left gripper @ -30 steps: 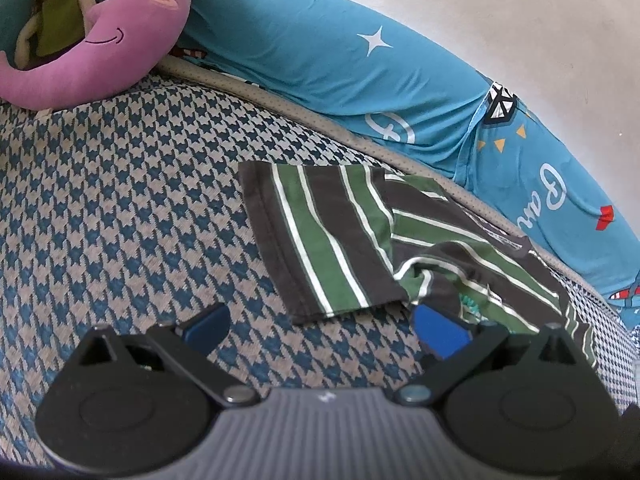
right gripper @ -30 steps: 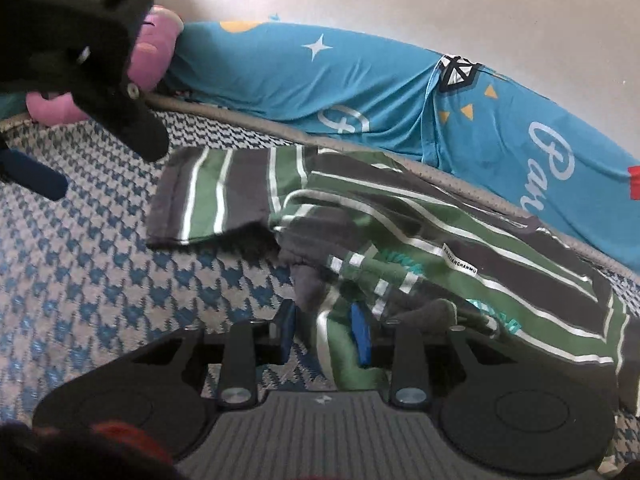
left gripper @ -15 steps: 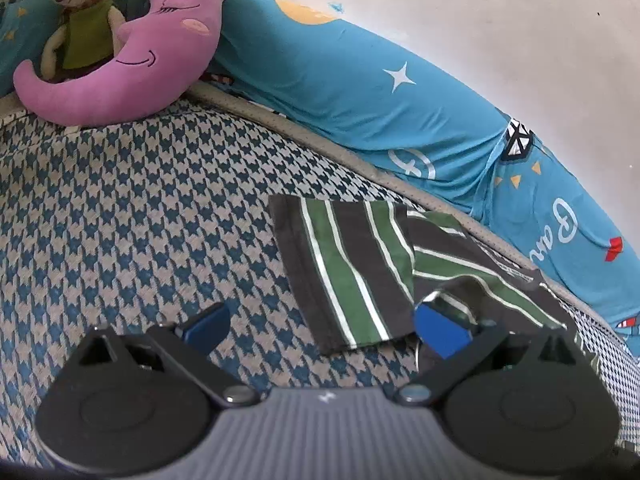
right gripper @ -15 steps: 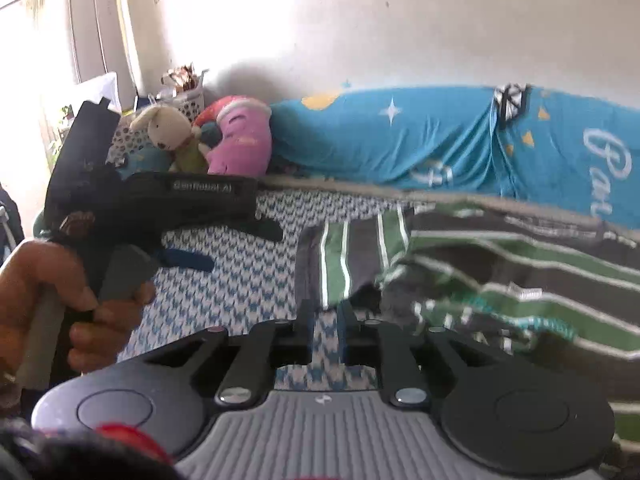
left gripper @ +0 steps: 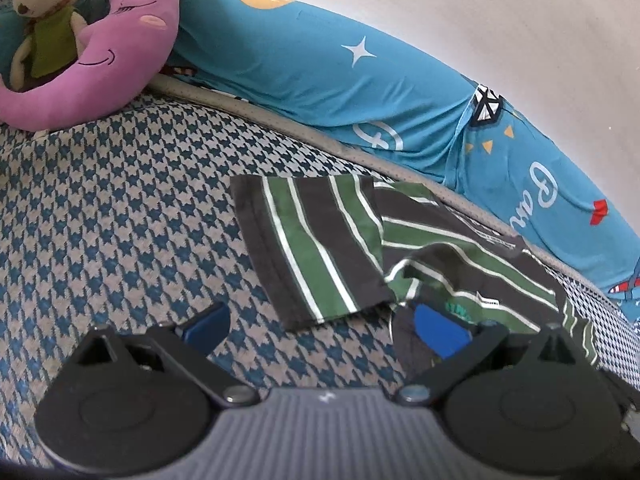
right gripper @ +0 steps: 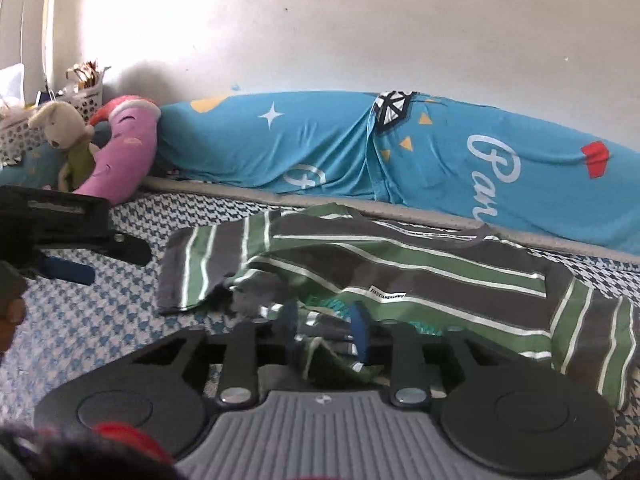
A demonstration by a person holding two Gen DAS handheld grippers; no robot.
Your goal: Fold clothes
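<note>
Bed (left gripper: 100, 200): houndstooth cover, carrying everything else. Along its far edge, beyond the shirt, lies a long blue bolster (left gripper: 320, 76); at the bolster's left end rest a pink moon cushion (left gripper: 112, 56) and a toy rabbit (left gripper: 44, 12).

Shirt (right gripper: 400, 264): striped green, grey and white, spread on the bed just in front of the bolster. One sleeve (left gripper: 312, 248) lies flat toward the cushion; the near hem (right gripper: 332, 356) is bunched and rumpled, with a small white label (right gripper: 387, 293) showing mid-body. Judged light, limp and non-slippery, it should drape and crease where pinched, so a hold at a hem corner or shoulder seam, through both layers, seems best; a mid-panel pinch would likely lift only one layer.

Right claw (right gripper: 326, 328): at the near hem, jaws narrowly apart with rumpled cloth between them; whether the cloth is truly pinched cannot be told.

Left claw (left gripper: 320, 324): jaws spread wide, holding nothing, hovering over the bed just in front of the sleeve end, its right fingertip (left gripper: 440, 328) over dark cloth. It also appears in the right wrist view, left of the sleeve.
</note>
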